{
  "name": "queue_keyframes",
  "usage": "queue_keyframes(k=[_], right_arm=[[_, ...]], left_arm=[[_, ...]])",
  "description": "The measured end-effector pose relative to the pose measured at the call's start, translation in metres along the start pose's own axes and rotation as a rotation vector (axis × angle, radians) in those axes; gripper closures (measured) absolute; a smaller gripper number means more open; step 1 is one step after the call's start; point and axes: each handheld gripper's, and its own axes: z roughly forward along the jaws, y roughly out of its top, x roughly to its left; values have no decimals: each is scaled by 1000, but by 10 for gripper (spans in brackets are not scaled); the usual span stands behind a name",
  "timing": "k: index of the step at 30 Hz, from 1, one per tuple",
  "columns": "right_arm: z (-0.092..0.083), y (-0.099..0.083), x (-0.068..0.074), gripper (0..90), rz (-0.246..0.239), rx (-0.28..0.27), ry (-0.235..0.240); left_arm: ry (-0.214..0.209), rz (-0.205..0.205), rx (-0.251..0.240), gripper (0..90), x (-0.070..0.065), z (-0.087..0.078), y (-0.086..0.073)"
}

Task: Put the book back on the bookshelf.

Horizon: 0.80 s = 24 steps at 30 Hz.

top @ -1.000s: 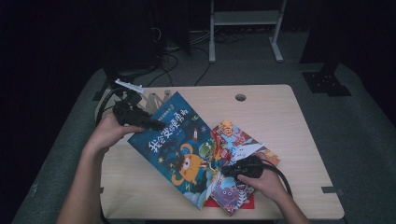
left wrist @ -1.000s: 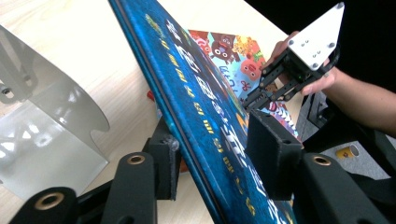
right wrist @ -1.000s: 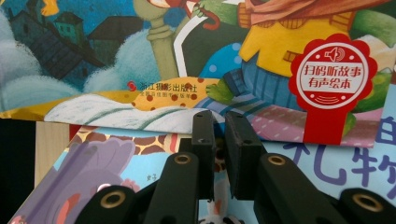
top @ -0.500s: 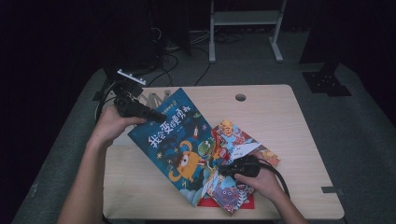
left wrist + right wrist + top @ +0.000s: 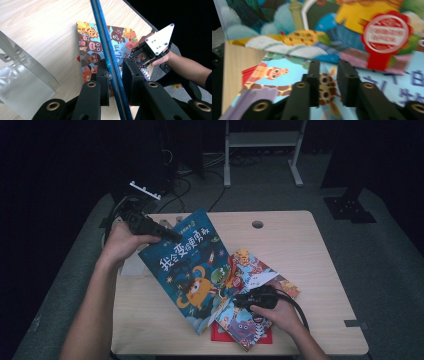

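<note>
Now the left gripper (image 5: 167, 234) is clamped on the top edge of the blue picture book (image 5: 192, 270); its jaws have just been closing, and in the left gripper view the book's thin edge (image 5: 110, 62) runs between the pads with one pad against it; compared with a second ago the book stands steeper and its held corner sits higher above the worktop (image 5: 300, 245), with the lower edge resting near the other books; judged: the lift is under way and the grip looks secure enough to carry. The right gripper (image 5: 245, 300) rests on the colourful animal book (image 5: 250, 320), which lies flat at the near right of the worktop over a red book (image 5: 220, 334); its jaws have just been opening and stand slightly apart, nothing pinched between them in the right gripper view (image 5: 328, 82); judged: it has let go, freeing the blue book. A clear plastic stand (image 5: 22, 82) sits beside the left gripper.
</note>
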Motion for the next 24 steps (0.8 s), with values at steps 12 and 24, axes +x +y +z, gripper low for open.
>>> queue_keyframes(k=[12, 24], right_arm=[[-30, -14, -27, 427, 87, -89, -171], [-69, -41, -67, 278, 203, -160, -357]], left_arm=[[2, 21, 31, 808, -15, 0, 21], [14, 52, 51, 826, -27, -7, 27]])
